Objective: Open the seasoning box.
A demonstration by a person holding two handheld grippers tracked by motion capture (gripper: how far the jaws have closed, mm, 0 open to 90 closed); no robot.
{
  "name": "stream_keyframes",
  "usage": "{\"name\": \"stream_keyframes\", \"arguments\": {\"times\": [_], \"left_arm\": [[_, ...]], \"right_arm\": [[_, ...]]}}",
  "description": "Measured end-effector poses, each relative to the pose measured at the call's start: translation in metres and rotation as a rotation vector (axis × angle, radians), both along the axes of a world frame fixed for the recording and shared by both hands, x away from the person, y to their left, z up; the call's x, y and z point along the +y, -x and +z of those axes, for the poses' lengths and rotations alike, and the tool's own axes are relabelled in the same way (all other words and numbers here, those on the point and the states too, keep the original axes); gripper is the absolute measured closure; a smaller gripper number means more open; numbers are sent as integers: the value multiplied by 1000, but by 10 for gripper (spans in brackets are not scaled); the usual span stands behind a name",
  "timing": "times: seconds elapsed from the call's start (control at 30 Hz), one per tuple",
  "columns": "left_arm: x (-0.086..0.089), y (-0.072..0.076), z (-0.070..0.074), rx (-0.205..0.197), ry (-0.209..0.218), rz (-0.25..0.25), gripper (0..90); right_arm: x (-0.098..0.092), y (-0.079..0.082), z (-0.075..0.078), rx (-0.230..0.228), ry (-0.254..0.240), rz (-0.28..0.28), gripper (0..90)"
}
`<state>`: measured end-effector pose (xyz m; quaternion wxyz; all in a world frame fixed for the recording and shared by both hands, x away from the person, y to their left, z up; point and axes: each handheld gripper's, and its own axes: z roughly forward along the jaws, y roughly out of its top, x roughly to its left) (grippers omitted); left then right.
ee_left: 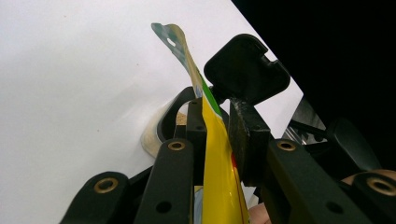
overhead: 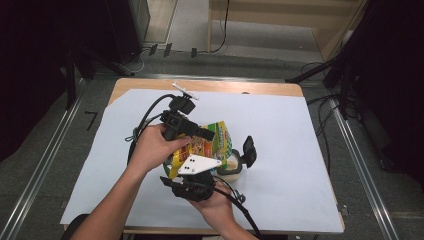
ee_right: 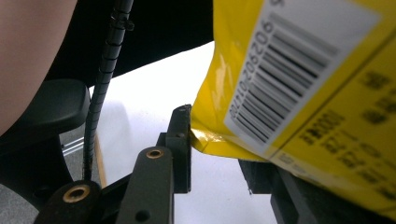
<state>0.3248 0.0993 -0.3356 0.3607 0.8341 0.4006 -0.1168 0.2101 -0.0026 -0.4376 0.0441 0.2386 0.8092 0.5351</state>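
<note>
Centrally, toward the tabletop's near edge: yellow-and-green printed foil snack bag (overhead: 207,142), held above the white paper sheet (overhead: 280,130). Left gripper (ee_left: 217,123) clamps its upper edge; right gripper (ee_right: 219,149) pinches its lower corner, jaws narrow.

Even overhead light falls on the white table (overhead: 300,150), bright at its middle, while the room beyond its far edge and both sides sinks into near black. Shadows under the hands are soft. The high view is slightly grainy. In both gripper views the near black parts blur, and the yellow packet (ee_right: 299,93) shows glossy glare.
</note>
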Motion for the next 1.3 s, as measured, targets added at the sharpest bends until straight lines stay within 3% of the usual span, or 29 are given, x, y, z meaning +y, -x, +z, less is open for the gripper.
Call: {"name": "stream_keyframes", "arguments": {"times": [1.3], "left_arm": [[-10, -7, -3, 24, 4, -22, 783]], "right_arm": [[-7, 1, 0, 4, 3, -26, 695]]}}
